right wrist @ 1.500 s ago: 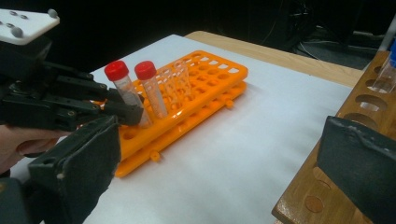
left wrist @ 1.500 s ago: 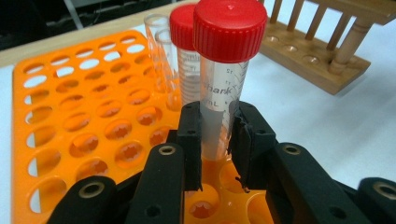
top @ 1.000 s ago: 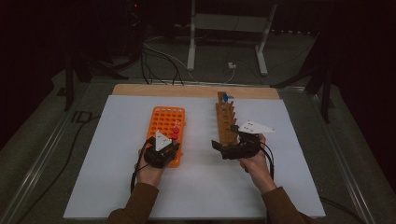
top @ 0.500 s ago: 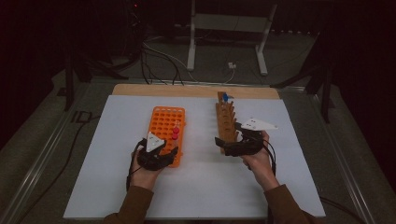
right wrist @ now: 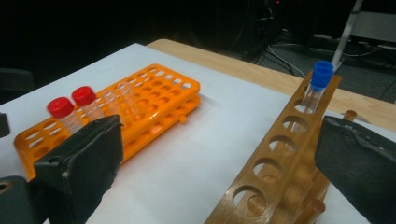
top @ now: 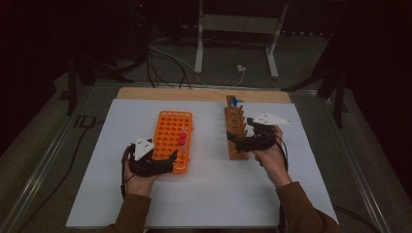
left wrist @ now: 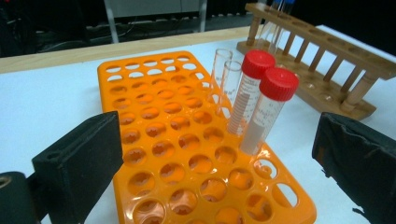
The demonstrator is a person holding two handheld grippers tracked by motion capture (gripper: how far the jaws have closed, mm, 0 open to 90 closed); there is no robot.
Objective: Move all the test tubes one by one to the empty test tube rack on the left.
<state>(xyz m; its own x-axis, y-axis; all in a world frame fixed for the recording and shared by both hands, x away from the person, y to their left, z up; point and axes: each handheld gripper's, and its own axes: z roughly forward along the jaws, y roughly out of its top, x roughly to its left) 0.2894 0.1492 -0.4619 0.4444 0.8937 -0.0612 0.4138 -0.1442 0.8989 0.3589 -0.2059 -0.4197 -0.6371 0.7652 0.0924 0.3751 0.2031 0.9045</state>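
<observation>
**Release at the orange rack (top: 170, 127); next pick probably at the wooden rack (top: 235, 131).**

Left gripper (top: 169, 158) at the near right corner of the orange rack, jaws just opened wide and clamped on nothing. Two red-capped tubes (left wrist: 268, 109) upright in edge holes a little ahead of the jaws, with two clear uncapped tubes (left wrist: 229, 81) in line behind them. Right gripper (top: 232, 141) likewise spread wide and empty, at the near end of the wooden rack. Blue-capped tube (right wrist: 319, 86) upright at the far end of that rack, long axis vertical, straight ahead along the rack's length, hence nearer the right hand. Judged best taken from above, lifted straight up out of its hole. Ample bare white sheet (top: 209, 194) between the racks for the carry across, and many free holes in the orange rack.
</observation>
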